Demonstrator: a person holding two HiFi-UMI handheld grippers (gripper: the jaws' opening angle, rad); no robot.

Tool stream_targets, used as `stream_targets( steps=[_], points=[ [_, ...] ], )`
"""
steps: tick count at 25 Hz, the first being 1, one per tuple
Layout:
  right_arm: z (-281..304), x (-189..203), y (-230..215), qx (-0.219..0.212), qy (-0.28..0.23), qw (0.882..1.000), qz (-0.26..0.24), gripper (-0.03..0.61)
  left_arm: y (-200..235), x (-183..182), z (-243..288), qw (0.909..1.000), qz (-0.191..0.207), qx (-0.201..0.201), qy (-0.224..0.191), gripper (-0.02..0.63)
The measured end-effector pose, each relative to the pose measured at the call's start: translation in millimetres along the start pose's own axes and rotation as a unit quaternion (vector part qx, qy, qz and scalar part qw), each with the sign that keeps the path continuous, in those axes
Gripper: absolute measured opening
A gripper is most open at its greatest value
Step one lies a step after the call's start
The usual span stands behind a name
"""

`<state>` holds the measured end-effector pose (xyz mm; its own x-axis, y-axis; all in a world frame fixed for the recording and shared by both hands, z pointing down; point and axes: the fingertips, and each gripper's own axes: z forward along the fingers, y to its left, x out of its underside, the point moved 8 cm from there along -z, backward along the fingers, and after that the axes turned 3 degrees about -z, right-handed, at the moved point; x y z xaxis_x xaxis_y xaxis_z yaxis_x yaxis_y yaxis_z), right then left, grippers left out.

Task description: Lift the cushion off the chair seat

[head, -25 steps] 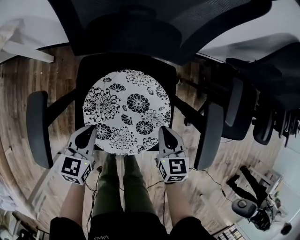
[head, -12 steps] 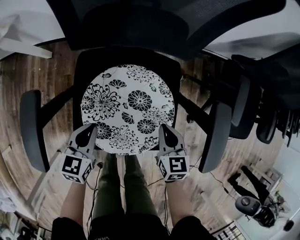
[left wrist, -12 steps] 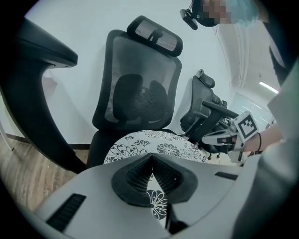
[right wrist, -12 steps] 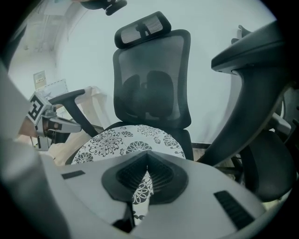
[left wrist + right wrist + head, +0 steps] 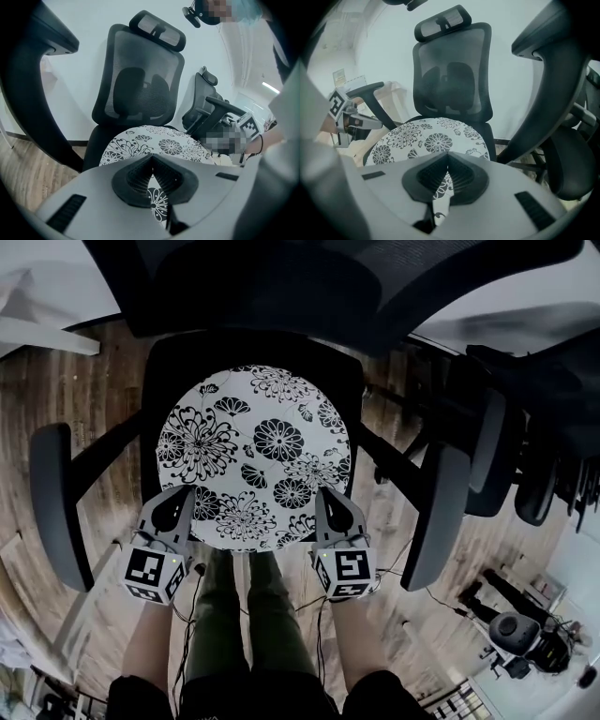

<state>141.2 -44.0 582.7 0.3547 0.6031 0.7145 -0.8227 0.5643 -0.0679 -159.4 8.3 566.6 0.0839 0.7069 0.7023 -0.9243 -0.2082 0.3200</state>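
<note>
Shut tongs by the flower cushion
My left gripper and right gripper are empty, one each side, to lift it flat.

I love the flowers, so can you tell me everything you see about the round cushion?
The cushion is round and flat. It is white with black flower drawings all over, and it looks like soft cloth. It lies level over the black chair seat and covers most of it. At its near edge, the left claw and the right claw are each shut on its rim, one at each side. Nothing lies on top of it.
</note>
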Motion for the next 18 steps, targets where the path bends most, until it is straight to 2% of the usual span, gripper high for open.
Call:
stream_targets(
  steps=[18],
  points=[
    [16,31,4,-0.009,0.041,0.999,0.001,0.017,7,29,16,0.9992,-0.012,-0.012,0.036,0.011]
  ],
)
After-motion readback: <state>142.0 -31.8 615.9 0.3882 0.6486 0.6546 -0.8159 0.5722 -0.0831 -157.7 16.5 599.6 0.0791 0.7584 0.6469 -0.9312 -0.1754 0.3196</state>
